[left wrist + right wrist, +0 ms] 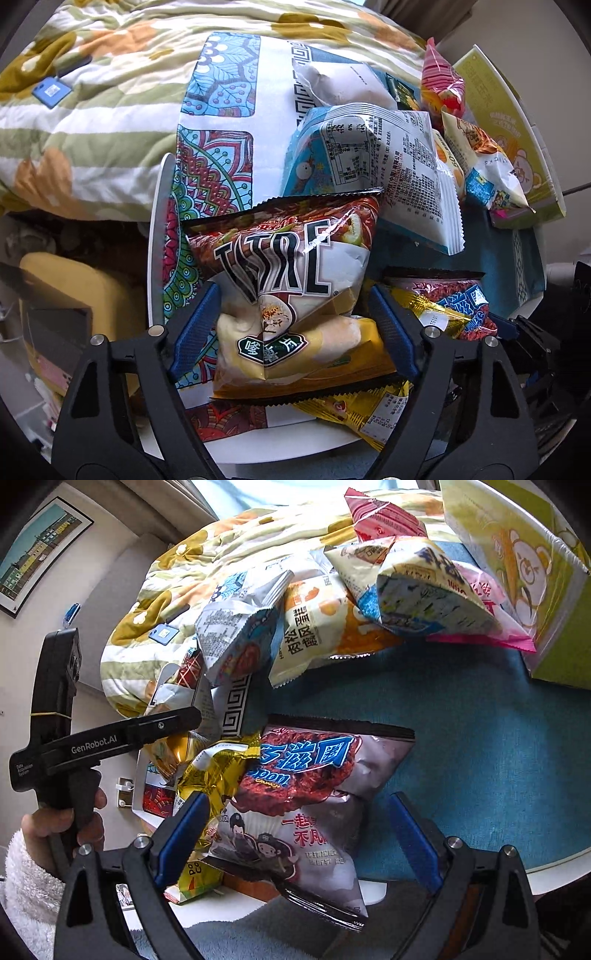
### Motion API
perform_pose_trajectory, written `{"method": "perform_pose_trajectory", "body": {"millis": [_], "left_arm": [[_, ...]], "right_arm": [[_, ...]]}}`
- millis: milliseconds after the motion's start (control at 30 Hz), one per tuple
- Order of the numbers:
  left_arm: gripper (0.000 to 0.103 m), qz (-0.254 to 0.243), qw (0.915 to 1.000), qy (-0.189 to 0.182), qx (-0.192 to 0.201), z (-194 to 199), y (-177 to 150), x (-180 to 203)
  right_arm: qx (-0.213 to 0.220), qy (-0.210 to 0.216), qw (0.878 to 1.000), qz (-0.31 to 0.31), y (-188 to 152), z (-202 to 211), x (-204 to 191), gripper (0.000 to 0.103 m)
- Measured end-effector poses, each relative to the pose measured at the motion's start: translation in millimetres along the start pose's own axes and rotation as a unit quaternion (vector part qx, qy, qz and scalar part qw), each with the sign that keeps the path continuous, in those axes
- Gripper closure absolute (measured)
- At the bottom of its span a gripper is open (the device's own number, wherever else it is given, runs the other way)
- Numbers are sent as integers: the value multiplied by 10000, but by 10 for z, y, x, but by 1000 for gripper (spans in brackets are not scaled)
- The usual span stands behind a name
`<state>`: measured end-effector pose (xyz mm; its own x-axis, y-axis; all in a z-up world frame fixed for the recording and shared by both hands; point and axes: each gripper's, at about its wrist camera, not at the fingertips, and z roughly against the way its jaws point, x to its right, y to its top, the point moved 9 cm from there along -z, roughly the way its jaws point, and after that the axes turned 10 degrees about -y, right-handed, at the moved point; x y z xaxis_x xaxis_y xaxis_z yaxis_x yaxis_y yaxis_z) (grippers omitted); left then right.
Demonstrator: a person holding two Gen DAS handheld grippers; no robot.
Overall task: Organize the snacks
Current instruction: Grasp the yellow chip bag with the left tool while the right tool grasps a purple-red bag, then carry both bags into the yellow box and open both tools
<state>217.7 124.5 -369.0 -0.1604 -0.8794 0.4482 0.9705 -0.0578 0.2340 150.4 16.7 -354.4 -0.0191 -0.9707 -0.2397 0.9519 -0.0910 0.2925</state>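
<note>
Closing on the chip bag [280, 291], the left gripper [291, 332] is pinching its lower half on the patterned cloth [218, 110]; squeezing gently is avoiding crushed chips. Rightward, the right gripper [295, 845] is hanging spread around the purple snack bag [314, 805], needing centring before pinching.

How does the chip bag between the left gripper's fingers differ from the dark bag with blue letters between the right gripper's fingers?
The chip bag is white and brown with large black letters; the dark bag is purplish with blue characters. The left gripper presses both pads on the chip bag; the right gripper stands open, one finger clear of the dark bag. The chip bag lies over other packets; the dark bag lies mostly on the blue cloth. Both are sealed, puffy snack bags.
</note>
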Motion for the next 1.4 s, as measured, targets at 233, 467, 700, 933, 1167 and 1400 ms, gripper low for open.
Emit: {"method": "perform_pose_trajectory", "body": {"millis": [233,467,700,933,1167,1400], "left_arm": [[42,-109,9999,41,116,98,-3,37],[50,-51,9997,-19,239,205,-31,58],[50,4,9991,-75,426,342,-71,60],[50,53,9984,-13,565,494,-146,102],[50,-136,9969,66,766,757,-172,291],[50,-573,9925,-90,1074,1028,-38,668]], "right_arm": [[-196,283,9994,-29,-16,-136,17,8],[-213,287,9985,406,-24,-139,-59,11],[-232,334,9975,584,-22,-168,-127,20],[-189,131,9968,764,-82,-113,-99,52],[-8,0,9986,524,-69,56,67,52],[442,-132,9984,339,-10,471,225,52]]}}
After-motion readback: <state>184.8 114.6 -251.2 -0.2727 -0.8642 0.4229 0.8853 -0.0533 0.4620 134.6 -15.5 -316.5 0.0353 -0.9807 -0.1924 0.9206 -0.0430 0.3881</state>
